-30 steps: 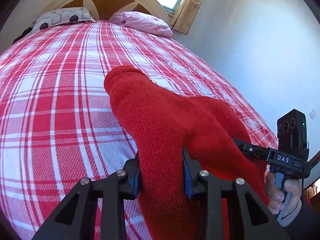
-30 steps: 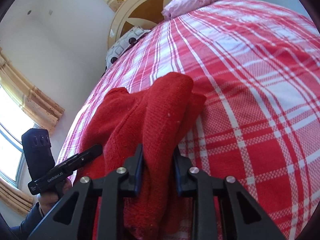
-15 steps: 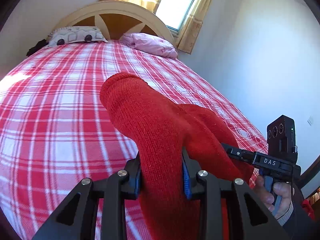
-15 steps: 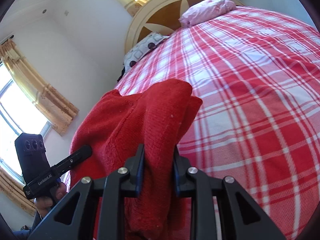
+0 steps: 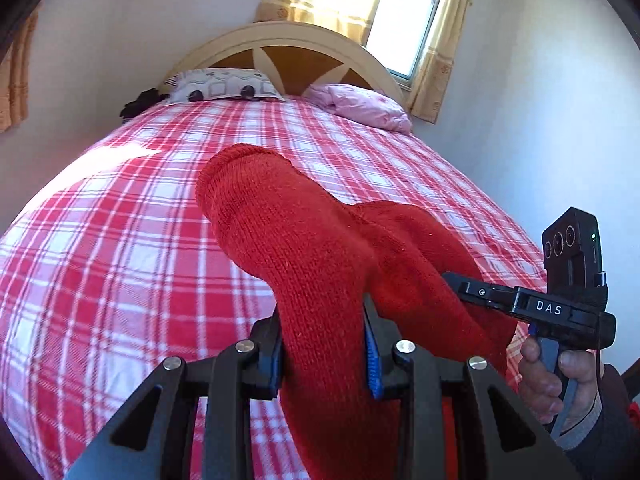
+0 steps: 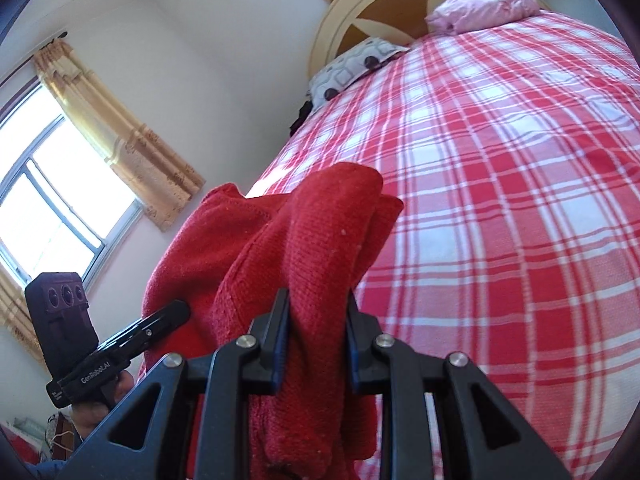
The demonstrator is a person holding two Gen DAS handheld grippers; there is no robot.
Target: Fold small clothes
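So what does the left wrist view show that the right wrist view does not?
Only the left wrist view: the right gripper beside the red knit garment, with its hand.
Only the right wrist view: the left gripper and a side window.
Both: each view's own gripper shut on the garment, plus the plaid bed and pink pillow.

**A bedroom in a home**

A wide bed (image 5: 120,264) fills most of the room, spread with a red-and-white plaid cover. At its head stands an arched cream headboard (image 5: 288,40) with brown wooden panels. Two pillows lie against it: a grey patterned pillow (image 5: 220,86) and a pink pillow (image 5: 360,108). Plain white walls (image 5: 540,100) surround the bed. Daylight enters through a window (image 5: 404,28) hung with yellow-tan curtains (image 6: 120,136).
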